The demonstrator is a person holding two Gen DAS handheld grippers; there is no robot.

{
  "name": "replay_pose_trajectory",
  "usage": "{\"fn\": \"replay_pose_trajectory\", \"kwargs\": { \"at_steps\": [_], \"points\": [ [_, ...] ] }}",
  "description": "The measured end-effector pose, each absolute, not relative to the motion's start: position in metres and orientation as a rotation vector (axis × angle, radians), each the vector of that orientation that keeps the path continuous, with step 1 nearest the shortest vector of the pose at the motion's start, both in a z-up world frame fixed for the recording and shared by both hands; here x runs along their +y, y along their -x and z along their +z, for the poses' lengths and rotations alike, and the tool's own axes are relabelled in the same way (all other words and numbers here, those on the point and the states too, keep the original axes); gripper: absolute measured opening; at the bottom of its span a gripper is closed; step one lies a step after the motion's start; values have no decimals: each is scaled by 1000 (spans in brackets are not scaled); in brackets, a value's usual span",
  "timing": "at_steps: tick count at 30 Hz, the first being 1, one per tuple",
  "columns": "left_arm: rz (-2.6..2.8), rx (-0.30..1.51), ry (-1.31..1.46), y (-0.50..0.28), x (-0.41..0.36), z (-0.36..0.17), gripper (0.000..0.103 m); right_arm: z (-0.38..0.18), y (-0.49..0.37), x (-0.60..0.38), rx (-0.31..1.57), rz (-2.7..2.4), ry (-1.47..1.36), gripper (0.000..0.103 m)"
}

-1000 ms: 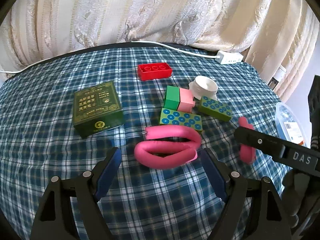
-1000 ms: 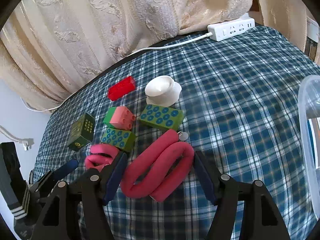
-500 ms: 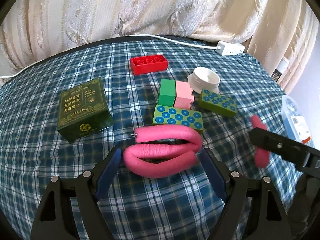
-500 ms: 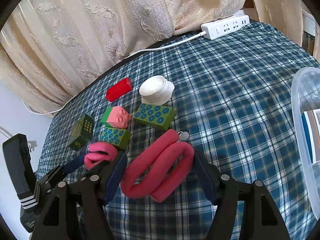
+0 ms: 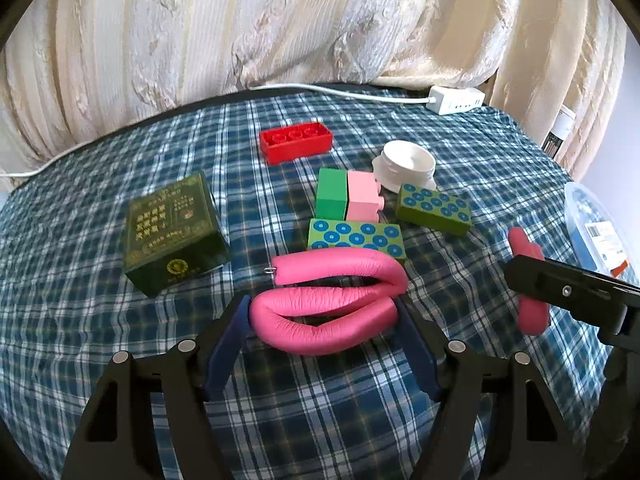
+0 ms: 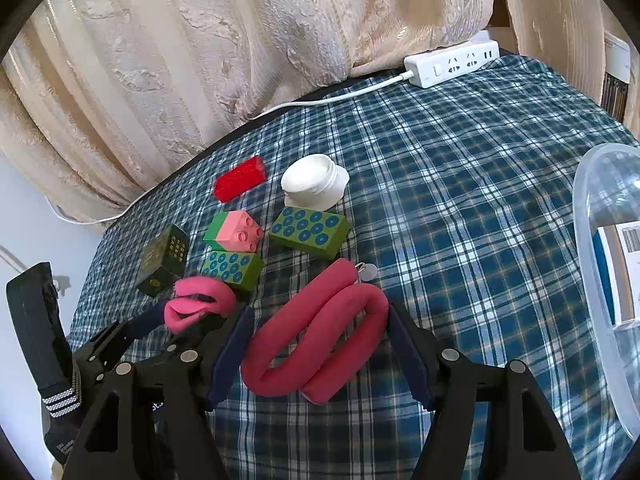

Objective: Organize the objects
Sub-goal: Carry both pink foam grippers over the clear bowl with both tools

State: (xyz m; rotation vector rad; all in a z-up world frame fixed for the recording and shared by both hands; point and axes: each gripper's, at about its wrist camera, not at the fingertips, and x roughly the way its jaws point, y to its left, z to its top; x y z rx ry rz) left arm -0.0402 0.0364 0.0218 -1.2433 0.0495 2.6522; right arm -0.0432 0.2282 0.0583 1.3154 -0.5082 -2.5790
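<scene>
A: Left gripper [image 5: 324, 316] first: its blue pads sit against both ends of a folded pink foam tube [image 5: 332, 304], clamping it between them. The tube looks raised off the checked cloth [image 5: 100, 340], though I can't be certain from this angle.

B: Over on the right gripper [image 6: 320, 340] it's the same story. Its blue fingers [image 6: 236, 344] press on either side of a darker pink foam tube [image 6: 320, 340], bent into an S, and the tube fills the whole gap. A small metal tag [image 6: 368, 272] shows at the tube's far tip.

A: Just behind the left's tube lies a green block with blue dots [image 5: 356, 238], close to touching it. Behind that, a green and pink brick pair [image 5: 348, 196] stands joined side by side.

B: A second dotted green block [image 5: 434, 208] lies to their right, with a white lid [image 5: 404, 164] just behind it. Further back, a red brick [image 5: 296, 146] lies on its own.

A: The dark green box [image 5: 174, 232] with gold lettering stands to the left, apart from the blocks.

B: At the right edge of the cloth, a clear plastic bin [image 6: 592, 264]. A white power strip [image 6: 452, 64] lies at the far edge, by the cream curtain [image 6: 240, 40].
</scene>
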Motion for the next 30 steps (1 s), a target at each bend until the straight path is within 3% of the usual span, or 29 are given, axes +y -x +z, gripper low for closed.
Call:
{"fn": "replay_pose_trajectory", "kwargs": {
  "at_steps": [30],
  "points": [
    [2675,132,1135,11,67,53,73,75,4,259,-556,-2665,-1222,71]
  ]
}}
